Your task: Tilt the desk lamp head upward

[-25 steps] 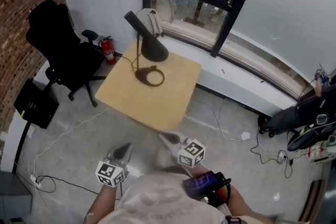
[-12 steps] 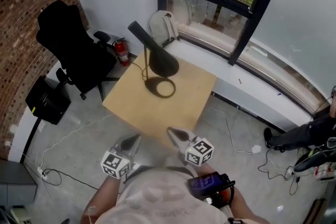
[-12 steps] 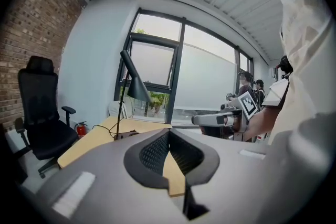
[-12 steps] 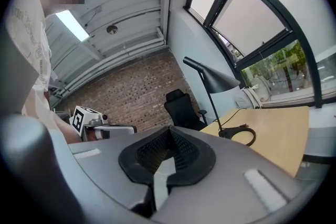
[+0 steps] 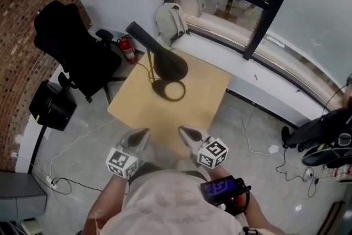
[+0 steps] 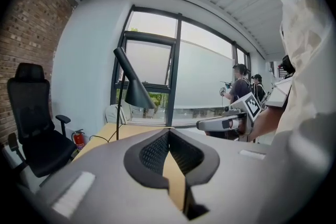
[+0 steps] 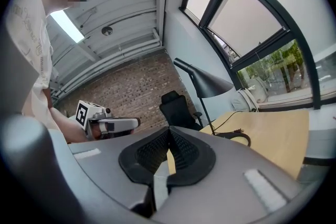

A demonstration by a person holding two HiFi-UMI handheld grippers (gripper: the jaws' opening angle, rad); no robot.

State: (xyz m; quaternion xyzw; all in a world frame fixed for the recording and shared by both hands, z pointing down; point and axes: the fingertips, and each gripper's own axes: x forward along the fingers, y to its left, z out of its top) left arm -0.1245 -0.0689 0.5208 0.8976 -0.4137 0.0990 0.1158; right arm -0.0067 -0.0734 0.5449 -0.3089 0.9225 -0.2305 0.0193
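Note:
A black desk lamp with a cone head (image 5: pixel 168 63) and a ring base (image 5: pixel 171 91) stands near the far side of a square wooden table (image 5: pixel 203 96). Its head points downward. My left gripper (image 5: pixel 141 134) and right gripper (image 5: pixel 183 131) hover side by side at the table's near edge, both shut and holding nothing, well short of the lamp. In the left gripper view the lamp (image 6: pixel 134 90) rises to the left beyond the closed jaws (image 6: pixel 169 131). In the right gripper view the lamp head (image 7: pixel 210 84) sits right of the closed jaws (image 7: pixel 169 129).
A black office chair (image 5: pixel 71 52) stands left of the table, with a red fire extinguisher (image 5: pixel 128 49) and a pale backpack (image 5: pixel 169 22) behind it by the window sill. A black box (image 5: pixel 52 106) and cables lie on the concrete floor. People stand far off (image 6: pixel 242 85).
Both grippers have crept forward to the table's near edge. The view has shifted a little. The lamp stands as before.

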